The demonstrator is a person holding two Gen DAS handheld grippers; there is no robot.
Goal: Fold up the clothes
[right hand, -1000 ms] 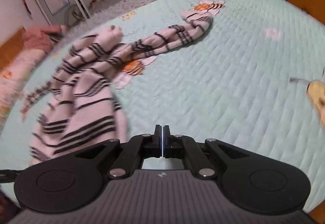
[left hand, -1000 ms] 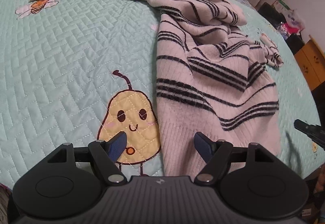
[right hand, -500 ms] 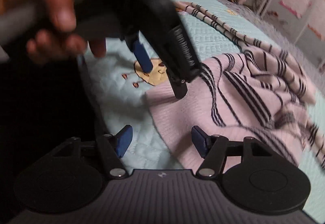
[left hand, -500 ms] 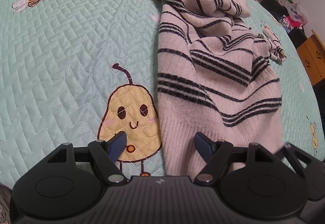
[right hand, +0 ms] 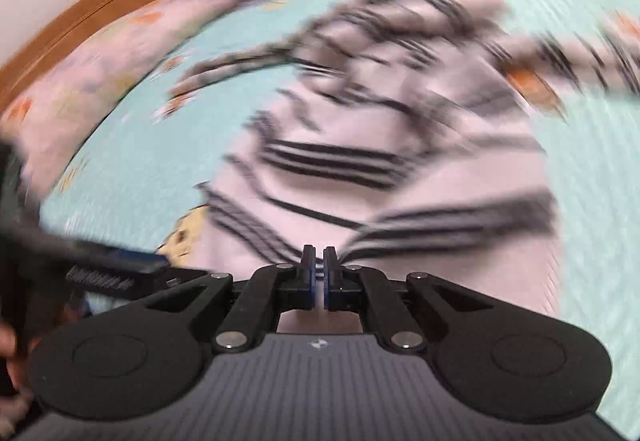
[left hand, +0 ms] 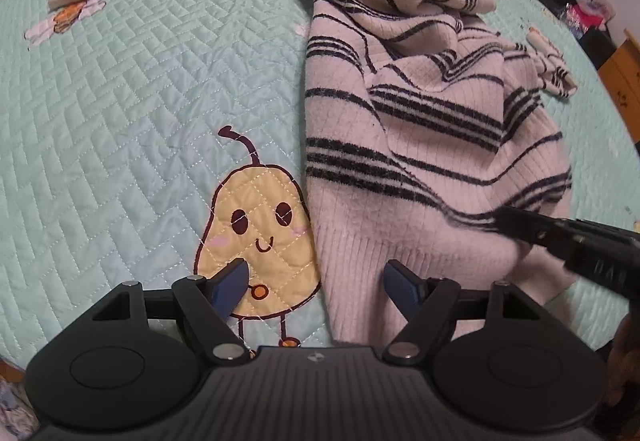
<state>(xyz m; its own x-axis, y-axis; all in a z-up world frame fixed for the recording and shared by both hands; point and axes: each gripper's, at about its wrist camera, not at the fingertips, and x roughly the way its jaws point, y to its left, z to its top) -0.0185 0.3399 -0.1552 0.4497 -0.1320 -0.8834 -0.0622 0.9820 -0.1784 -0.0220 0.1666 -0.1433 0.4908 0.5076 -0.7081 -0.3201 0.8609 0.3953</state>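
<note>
The striped sweater (left hand: 420,145) is spread rumpled on the bed (left hand: 140,81), one sleeve stretched away. The right gripper (right hand: 319,265), jaws spread half a second ago, is now pressed together on a sweater fold near the hem; a lift is probably coming. The left gripper (left hand: 316,281) is held spread at the hem edge. No legible writing is seen.

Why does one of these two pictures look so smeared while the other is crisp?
Right wrist view: heavy motion blur smears the striped sweater and quilt, while the right hand-held gripper, fixed to the camera, stays sharp. Left wrist view: sweater and pear patch are crisp under soft, even light; fisheye distortion bows the quilt.
</note>
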